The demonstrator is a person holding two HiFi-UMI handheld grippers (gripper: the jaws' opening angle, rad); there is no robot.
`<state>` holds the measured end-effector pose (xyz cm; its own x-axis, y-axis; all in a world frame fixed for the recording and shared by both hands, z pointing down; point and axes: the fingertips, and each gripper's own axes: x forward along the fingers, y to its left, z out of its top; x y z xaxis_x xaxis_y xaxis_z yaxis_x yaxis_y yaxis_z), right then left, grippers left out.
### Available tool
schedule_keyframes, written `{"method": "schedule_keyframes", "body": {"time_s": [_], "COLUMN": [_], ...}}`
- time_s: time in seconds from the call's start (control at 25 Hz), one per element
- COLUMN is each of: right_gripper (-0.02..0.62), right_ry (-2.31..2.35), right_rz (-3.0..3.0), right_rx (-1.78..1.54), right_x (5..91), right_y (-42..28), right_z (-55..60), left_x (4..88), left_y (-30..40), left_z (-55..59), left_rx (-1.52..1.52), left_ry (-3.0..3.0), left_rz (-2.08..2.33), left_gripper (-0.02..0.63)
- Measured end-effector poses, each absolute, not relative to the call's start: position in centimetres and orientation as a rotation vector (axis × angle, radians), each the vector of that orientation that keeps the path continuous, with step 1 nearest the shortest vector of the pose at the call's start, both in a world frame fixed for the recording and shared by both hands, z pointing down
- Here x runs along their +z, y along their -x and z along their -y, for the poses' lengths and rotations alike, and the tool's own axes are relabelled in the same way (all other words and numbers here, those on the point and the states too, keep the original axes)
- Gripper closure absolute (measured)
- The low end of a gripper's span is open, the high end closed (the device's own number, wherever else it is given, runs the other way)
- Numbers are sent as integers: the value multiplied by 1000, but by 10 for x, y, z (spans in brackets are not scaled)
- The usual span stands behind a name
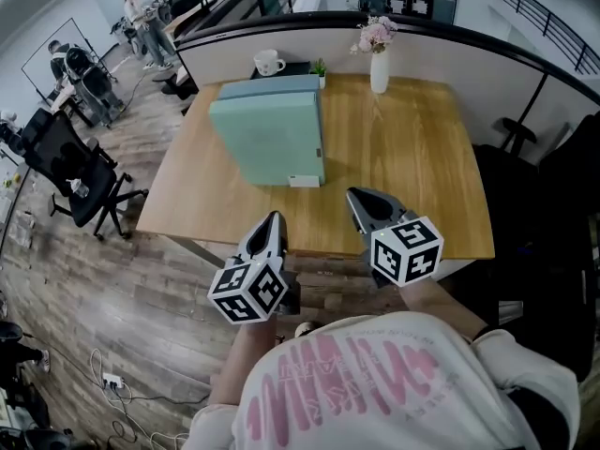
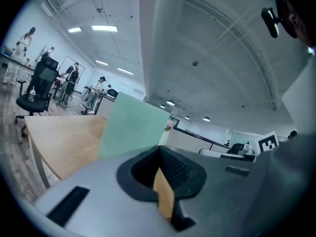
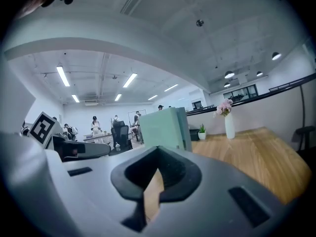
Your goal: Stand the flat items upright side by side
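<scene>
Table (image 1: 412, 157), pale wood, mostly bare. Two flat items stand on its far left part: a pale green slab (image 1: 267, 143) in front and a blue-grey slab (image 1: 272, 86) close behind it, seemingly touching. Both are upright on edge with their broad faces toward me. I see nothing lying flat on the wood, so I judge the standing done; at most the pair needs squaring up. My left gripper (image 1: 273, 219) and right gripper (image 1: 357, 197) hover at the near edge, well apart from the slabs. Both have their jaws closed together on nothing. A vase (image 1: 379, 71) and a mug (image 1: 268, 63) sit at the far edge, clear of the work.
</scene>
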<state>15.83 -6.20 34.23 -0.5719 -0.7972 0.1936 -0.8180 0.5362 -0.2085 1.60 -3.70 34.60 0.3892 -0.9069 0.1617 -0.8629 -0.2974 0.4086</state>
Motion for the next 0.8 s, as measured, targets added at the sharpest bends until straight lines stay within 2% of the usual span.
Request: {"method": "schedule_keyframes", "body": {"time_s": [0.8], "right_gripper": [600], "right_ry": [-1348], "right_rz": [2696], "right_rx": [506], "right_x": [370], "right_y": [-206], "right_z": [44], "left_x": [366], "left_y": [-53], "left_z": [11], "left_rx": [-147], "left_ry": [-2139], "left_rz": [1614], "left_gripper": [604]}}
